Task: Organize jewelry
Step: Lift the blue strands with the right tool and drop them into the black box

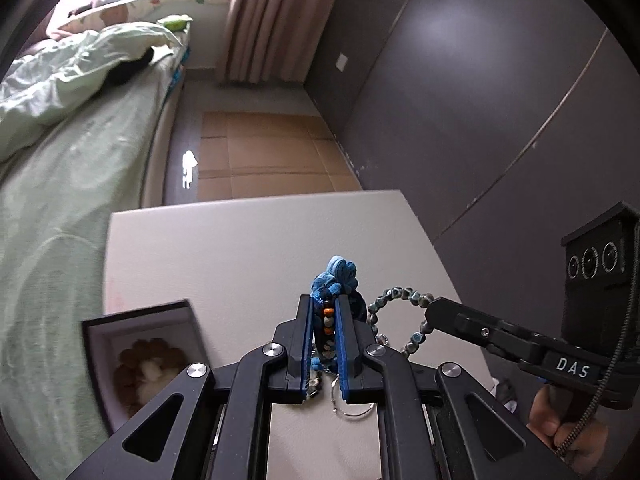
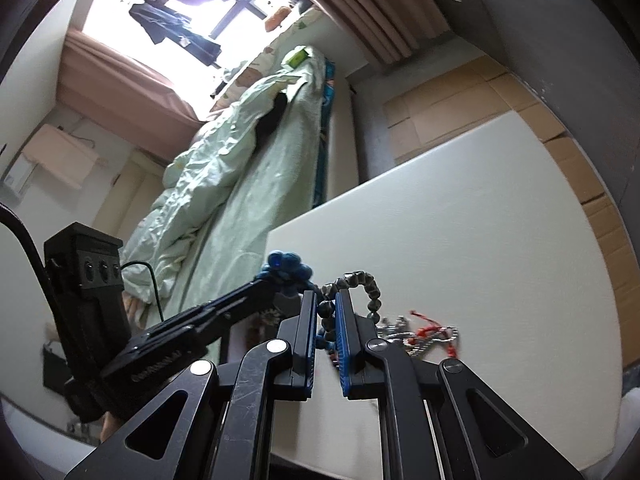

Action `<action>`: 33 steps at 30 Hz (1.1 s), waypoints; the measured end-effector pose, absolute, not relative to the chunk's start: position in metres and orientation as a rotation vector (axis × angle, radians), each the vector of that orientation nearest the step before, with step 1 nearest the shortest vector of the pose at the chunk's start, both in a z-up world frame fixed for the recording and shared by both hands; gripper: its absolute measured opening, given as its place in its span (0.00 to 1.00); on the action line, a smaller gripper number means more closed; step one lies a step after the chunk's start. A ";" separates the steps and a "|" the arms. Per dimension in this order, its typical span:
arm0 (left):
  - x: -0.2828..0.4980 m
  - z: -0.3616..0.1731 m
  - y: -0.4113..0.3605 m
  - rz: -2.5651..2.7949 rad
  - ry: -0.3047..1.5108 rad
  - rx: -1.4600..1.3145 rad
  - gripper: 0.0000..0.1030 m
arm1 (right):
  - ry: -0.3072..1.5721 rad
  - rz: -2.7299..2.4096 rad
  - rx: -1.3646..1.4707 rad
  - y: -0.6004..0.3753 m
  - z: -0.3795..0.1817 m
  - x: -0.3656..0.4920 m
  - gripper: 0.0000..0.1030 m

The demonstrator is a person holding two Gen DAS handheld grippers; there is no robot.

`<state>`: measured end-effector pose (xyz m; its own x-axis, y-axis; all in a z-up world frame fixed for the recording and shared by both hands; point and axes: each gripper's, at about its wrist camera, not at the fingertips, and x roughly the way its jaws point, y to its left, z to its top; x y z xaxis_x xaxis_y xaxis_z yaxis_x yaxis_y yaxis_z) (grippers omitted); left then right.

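The bed (image 1: 60, 184) is the biggest thing here, with a pale green cover, on the left side of the room. A grey wall (image 1: 460, 92) stands on the right, and pink curtains (image 1: 272, 12) hang at the far end. Brown floor shows between them.

Near us is the white tabletop (image 1: 256, 240). It looks smooth and flat, so beads could roll or slide on it.

On its near left sits an open dark box (image 1: 136, 352) with a ring of brown beads inside.

The left tool (image 1: 323, 312) is pressed together, pinching a string of small coloured beads with a blue fabric flower (image 1: 336, 276) on top. The right tool (image 2: 325, 308) is pressed together too, pinching a bracelet of grey-blue beads (image 1: 396, 300). Both strings are lifted just above the tabletop and seem tangled together.

A small pile of silver chain and red cord (image 2: 424, 332) lies on the tabletop, near and to the right.

I think the jewelry is light and floppy. The strings could snap if pulled hard. It is best to hold the beads themselves and tug gently.
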<state>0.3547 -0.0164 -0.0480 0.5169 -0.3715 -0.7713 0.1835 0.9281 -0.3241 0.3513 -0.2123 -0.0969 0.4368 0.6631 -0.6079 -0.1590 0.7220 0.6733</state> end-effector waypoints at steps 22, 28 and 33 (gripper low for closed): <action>0.317 -0.037 0.069 -0.187 0.931 -0.300 0.10 | 0.941 0.643 0.553 -0.152 -0.057 0.327 0.10; 0.321 -0.049 0.089 -0.152 0.979 -0.351 0.44 | 0.957 0.648 0.541 -0.134 -0.056 0.324 0.10; 0.315 -0.039 0.102 -0.134 0.914 -0.361 0.63 | 0.954 0.672 0.532 -0.117 -0.055 0.322 0.10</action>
